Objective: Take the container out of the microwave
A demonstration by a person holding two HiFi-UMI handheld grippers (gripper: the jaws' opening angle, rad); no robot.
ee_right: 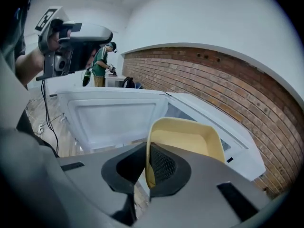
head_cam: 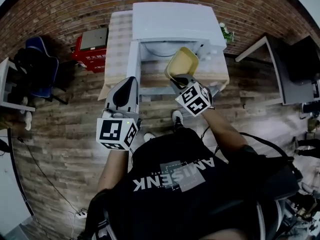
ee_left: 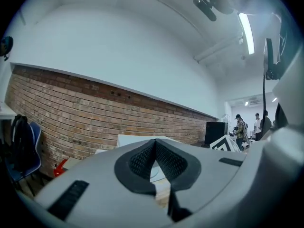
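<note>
Yellow container was seen upper centre of the head view, at the mouth of the open white microwave, tilted up on edge. Its near rim was pinched by the right claw, with the jaws narrow on the thin wall. The opened door was seen left of the container. The left claw was held empty with its tips closed together, left of centre in the head view and aimed toward the brick wall. The microwave was placed on a wooden surface.
</note>
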